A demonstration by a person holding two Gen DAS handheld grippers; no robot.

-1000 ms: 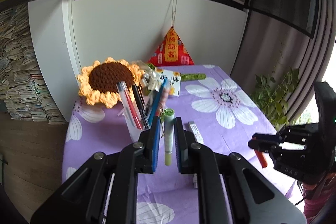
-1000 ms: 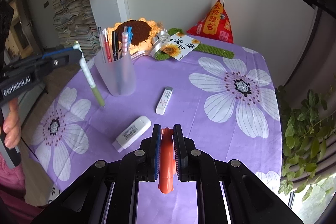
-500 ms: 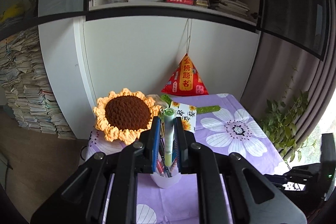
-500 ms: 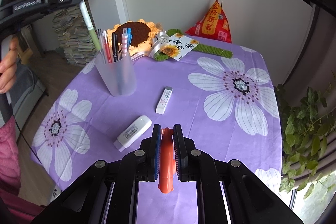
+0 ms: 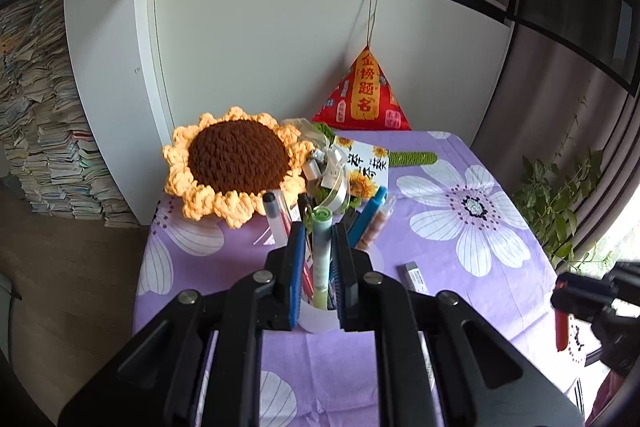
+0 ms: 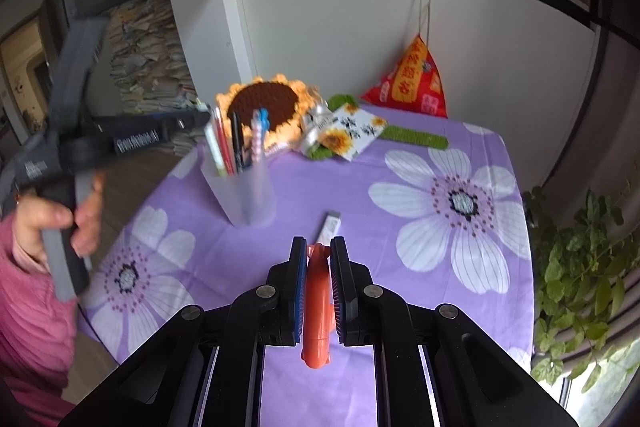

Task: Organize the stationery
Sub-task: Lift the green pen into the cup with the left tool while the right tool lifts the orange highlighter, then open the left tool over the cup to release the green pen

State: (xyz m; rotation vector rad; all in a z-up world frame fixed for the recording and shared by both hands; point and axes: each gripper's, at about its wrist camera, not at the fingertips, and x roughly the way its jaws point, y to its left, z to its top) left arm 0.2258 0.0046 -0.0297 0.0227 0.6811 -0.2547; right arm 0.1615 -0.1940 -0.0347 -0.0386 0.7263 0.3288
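Note:
My left gripper [image 5: 319,227] is shut on a pale green pen [image 5: 321,259] that stands nearly upright. Its lower end is inside the translucent pen cup [image 5: 316,323], among several other pens. The right wrist view shows the same cup [image 6: 248,195] at centre left, with the left gripper [image 6: 196,118] reaching over its rim from the left. My right gripper [image 6: 319,243] is shut on an orange-red marker-like thing [image 6: 317,311], held above the purple flowered tablecloth [image 6: 400,247]. It also appears at the right edge of the left wrist view as the right gripper [image 5: 560,291].
A small white stick eraser [image 6: 332,225] lies on the cloth right of the cup. At the back are a crochet sunflower [image 5: 236,163], a sunflower card [image 5: 366,167] and a red pyramid pouch [image 5: 362,95]. A leafy plant [image 6: 580,267] stands off the table's right side.
The left gripper carried the green pen from beside the cup to above it, and the pen's lower end now sits inside the cup. The right gripper rose slightly with the orange thing.

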